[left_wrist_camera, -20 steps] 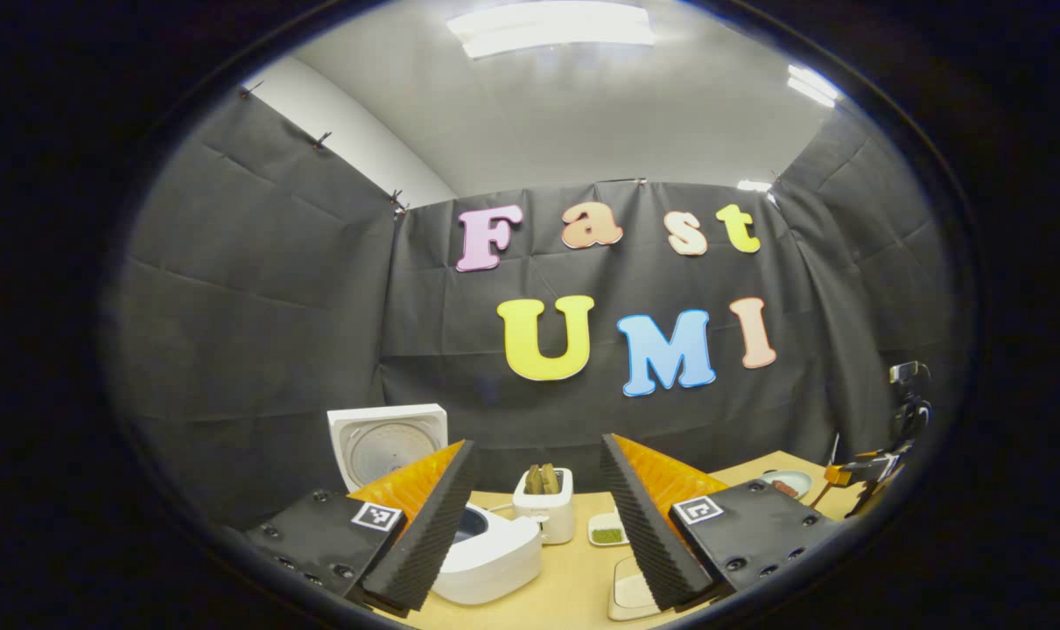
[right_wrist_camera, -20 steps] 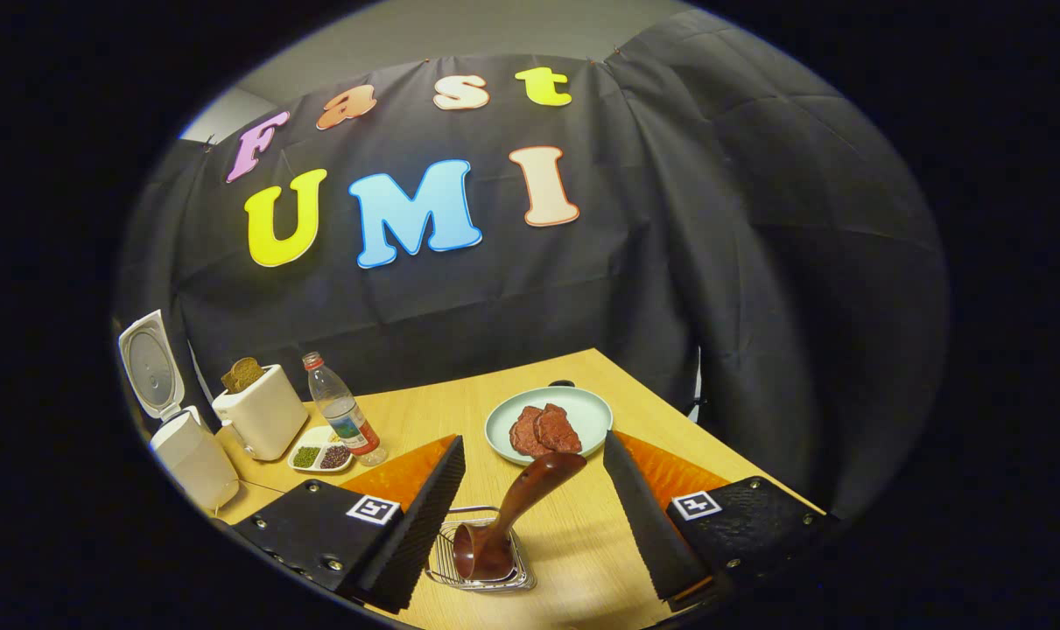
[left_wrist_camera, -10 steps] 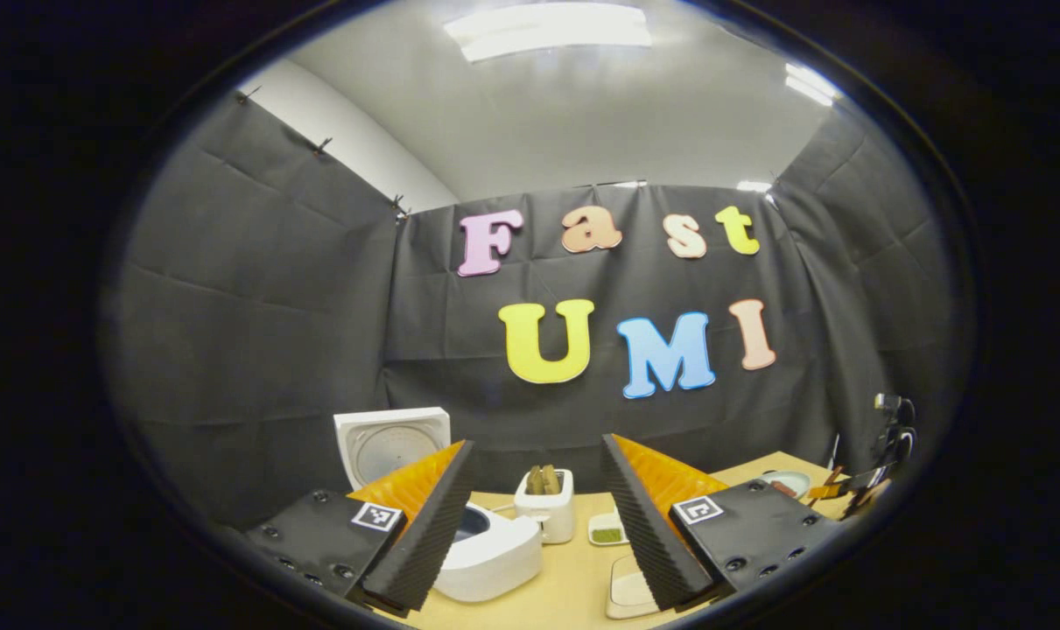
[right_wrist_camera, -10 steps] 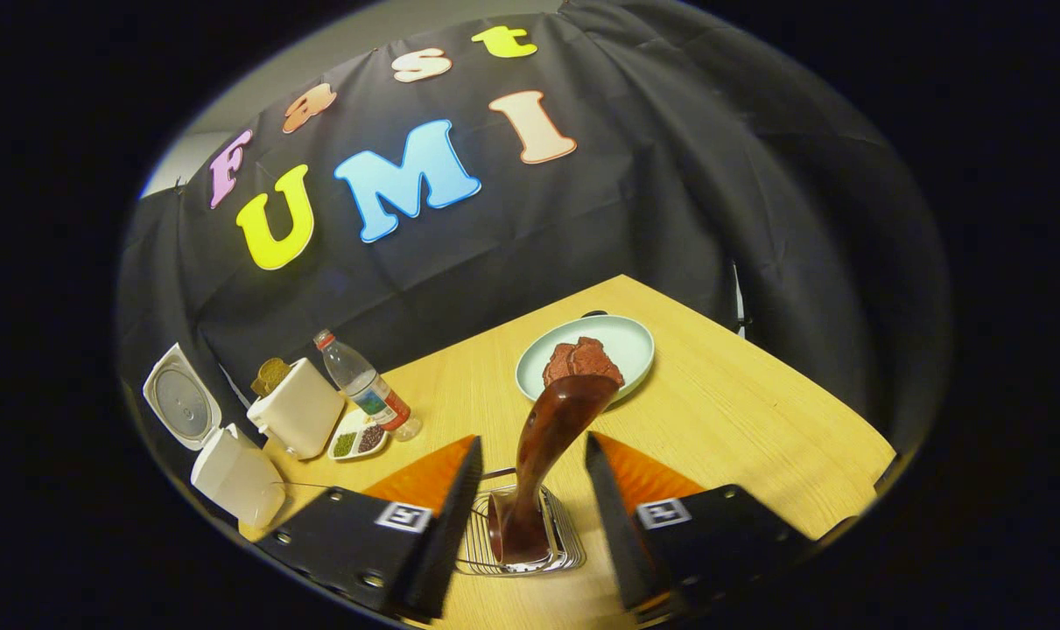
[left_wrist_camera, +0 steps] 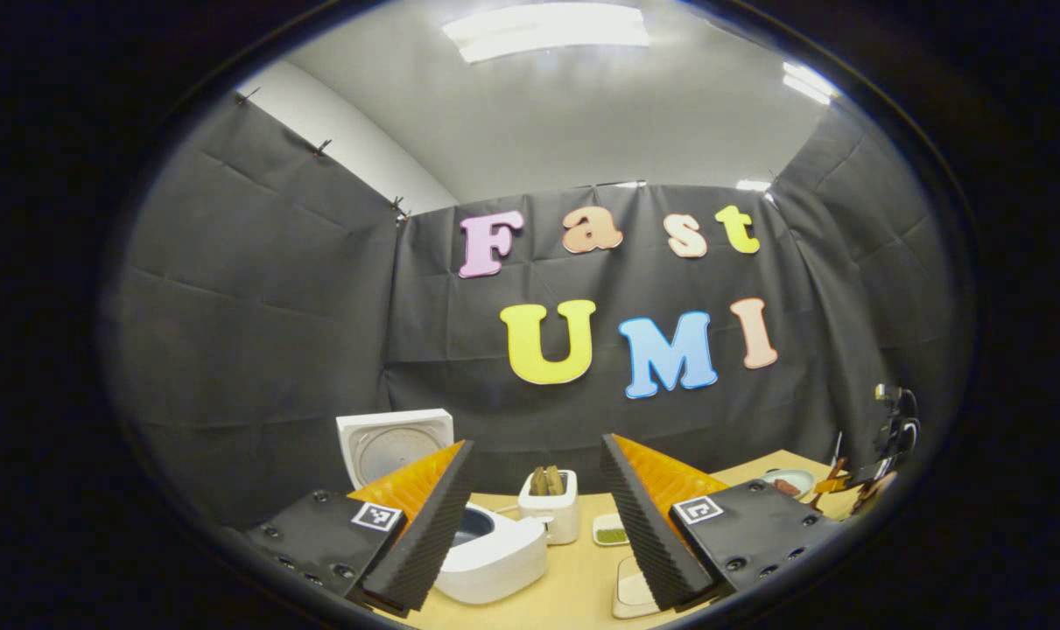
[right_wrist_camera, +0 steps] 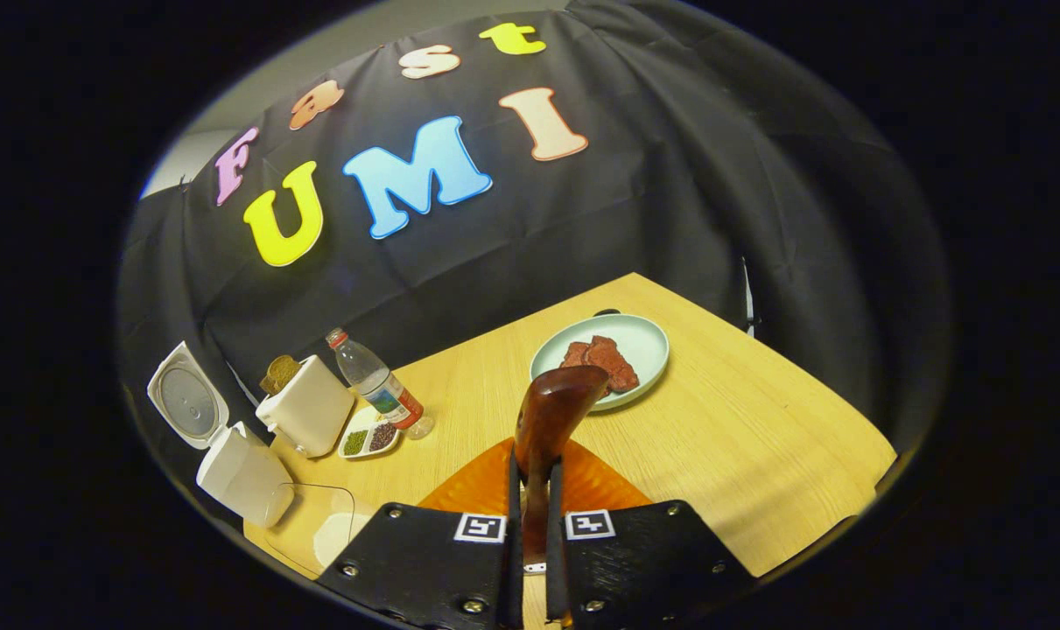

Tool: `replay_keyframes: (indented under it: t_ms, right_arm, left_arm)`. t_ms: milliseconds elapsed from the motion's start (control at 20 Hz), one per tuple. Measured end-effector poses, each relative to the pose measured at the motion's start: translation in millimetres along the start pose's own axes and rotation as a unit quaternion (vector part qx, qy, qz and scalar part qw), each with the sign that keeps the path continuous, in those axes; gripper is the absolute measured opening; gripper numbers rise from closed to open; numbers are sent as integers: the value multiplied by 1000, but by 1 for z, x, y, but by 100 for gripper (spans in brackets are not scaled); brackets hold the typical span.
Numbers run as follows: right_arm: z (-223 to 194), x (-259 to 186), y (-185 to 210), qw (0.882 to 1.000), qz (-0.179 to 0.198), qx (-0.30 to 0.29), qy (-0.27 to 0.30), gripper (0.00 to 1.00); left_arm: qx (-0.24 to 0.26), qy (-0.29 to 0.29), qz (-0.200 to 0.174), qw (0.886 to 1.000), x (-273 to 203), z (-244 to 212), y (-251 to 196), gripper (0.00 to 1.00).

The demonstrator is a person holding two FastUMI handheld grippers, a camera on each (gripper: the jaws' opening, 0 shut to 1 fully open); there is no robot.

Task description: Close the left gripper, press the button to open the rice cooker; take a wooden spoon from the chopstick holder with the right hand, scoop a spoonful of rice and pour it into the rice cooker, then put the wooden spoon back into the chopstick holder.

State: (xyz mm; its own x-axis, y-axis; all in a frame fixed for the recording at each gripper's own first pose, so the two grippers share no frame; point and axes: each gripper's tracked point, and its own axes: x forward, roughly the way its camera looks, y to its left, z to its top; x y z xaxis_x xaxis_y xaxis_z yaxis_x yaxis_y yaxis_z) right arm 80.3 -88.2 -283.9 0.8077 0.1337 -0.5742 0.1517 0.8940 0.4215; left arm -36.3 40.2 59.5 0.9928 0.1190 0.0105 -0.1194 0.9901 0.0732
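My right gripper is shut on the handle of the dark wooden spoon, which stands upright between its fingers; the spoon's bowl and the chopstick holder are hidden below the gripper. The white rice cooker stands at the table's far left with its lid raised. In the left gripper view my left gripper hangs open and holds nothing, above and in front of the open rice cooker. The other gripper shows small at the far right there.
A white toaster with bread, a water bottle and a divided dish of beans stand beside the cooker. A pale dish lies near the front edge. A plate with meat sits mid-table.
My right gripper has come down over the spoon and shut on its handle; the wire holder has dropped out of sight beneath it. The left gripper has stayed open and barely moved.
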Motion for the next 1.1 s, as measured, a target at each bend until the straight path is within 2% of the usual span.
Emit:
replay_keyframes:
  t_ms: [250,300,550,750,800,1100]
  right_arm:
    - [36,-26,17,999,-4,-29,-33,11]
    - [45,-31,23,999,-5,-33,-43,10]
    - [66,-58,58,997,12,-35,-73,10]
    - [66,-66,96,996,34,-40,-77,11]
    - [63,-66,107,996,38,-40,-76,10]
    - [37,-62,166,994,68,-50,-65,10]
  left_arm:
    - [-17,-5,-12,1000,7,-4,4,97]
    - [-20,-6,-14,1000,8,-5,6,91]
    - [-36,0,-18,999,13,-17,22,91]
    - [-40,5,-19,999,18,-29,40,91]
    - [-39,6,-18,999,18,-32,44,97]
    - [-39,7,-15,999,21,-40,76,96]
